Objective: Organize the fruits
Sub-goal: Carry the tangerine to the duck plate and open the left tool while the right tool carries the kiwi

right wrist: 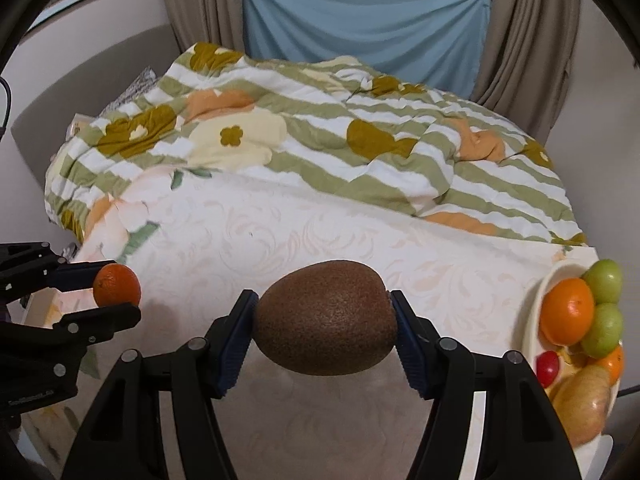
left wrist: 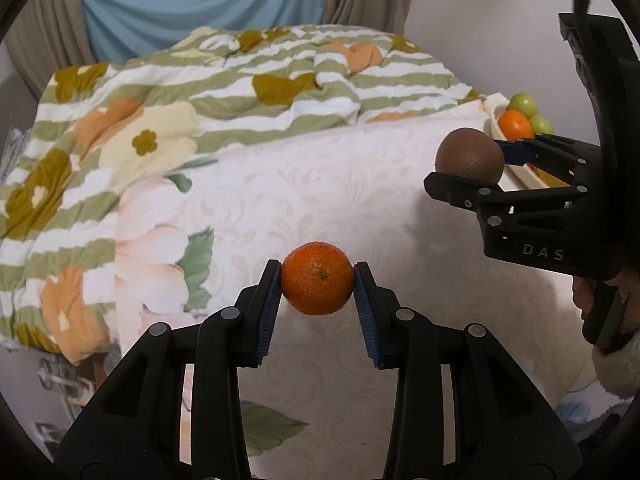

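My left gripper [left wrist: 318, 285] is shut on a small orange mandarin [left wrist: 318, 279] and holds it above the white bed cover. It also shows in the right wrist view [right wrist: 116, 288] at the left, with the mandarin [right wrist: 117, 285]. My right gripper [right wrist: 325, 320] is shut on a brown kiwi [right wrist: 326, 316]. It shows in the left wrist view [left wrist: 472, 162] at the right, with the kiwi [left wrist: 469, 157]. A cream plate [right wrist: 548, 284] at the right holds an orange [right wrist: 567, 310], green fruits [right wrist: 605, 280], an apple [right wrist: 582, 400] and a small red fruit [right wrist: 547, 363].
A striped floral quilt [right wrist: 320, 140] lies bunched across the far half of the bed. The white patterned cover [right wrist: 320, 240] lies under both grippers. Blue cloth [right wrist: 360, 20] and beige curtains hang behind. The plate [left wrist: 496, 120] sits near the bed's right edge.
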`<state>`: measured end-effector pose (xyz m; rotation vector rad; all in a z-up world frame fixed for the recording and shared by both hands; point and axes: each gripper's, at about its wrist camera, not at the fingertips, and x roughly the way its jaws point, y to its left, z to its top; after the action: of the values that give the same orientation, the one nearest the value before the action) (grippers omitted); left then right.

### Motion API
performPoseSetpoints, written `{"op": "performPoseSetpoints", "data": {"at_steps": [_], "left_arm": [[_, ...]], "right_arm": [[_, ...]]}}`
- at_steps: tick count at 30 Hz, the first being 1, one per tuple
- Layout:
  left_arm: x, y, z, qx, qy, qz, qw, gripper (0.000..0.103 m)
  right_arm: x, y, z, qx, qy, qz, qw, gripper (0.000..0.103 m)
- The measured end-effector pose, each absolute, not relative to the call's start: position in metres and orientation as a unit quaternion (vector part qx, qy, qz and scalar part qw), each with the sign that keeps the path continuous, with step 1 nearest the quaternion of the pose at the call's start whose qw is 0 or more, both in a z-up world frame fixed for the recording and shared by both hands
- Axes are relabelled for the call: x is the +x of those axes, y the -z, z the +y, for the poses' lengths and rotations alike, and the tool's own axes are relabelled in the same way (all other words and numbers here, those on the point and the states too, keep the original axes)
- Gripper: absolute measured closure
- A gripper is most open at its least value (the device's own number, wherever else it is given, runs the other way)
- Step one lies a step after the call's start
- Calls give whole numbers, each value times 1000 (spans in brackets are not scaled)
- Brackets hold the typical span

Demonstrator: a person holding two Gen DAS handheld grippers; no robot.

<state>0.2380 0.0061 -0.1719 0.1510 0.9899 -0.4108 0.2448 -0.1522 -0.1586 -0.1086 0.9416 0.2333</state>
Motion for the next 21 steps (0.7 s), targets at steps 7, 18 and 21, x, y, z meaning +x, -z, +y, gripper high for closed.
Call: {"op": "performPoseSetpoints", "data": {"at_steps": [7,18,21], "left_arm": [[231,137,-5,70,212,448,866,60],[220,91,-73,78,234,413,877,60],[218,85,-105,75,236,407,879,60]], "right_arm": [[223,119,-171,-26,-87,438,894,42],[186,75,-249,10,-53,416,908,42],[180,70,-279,12,-50,415,909,42]]}}
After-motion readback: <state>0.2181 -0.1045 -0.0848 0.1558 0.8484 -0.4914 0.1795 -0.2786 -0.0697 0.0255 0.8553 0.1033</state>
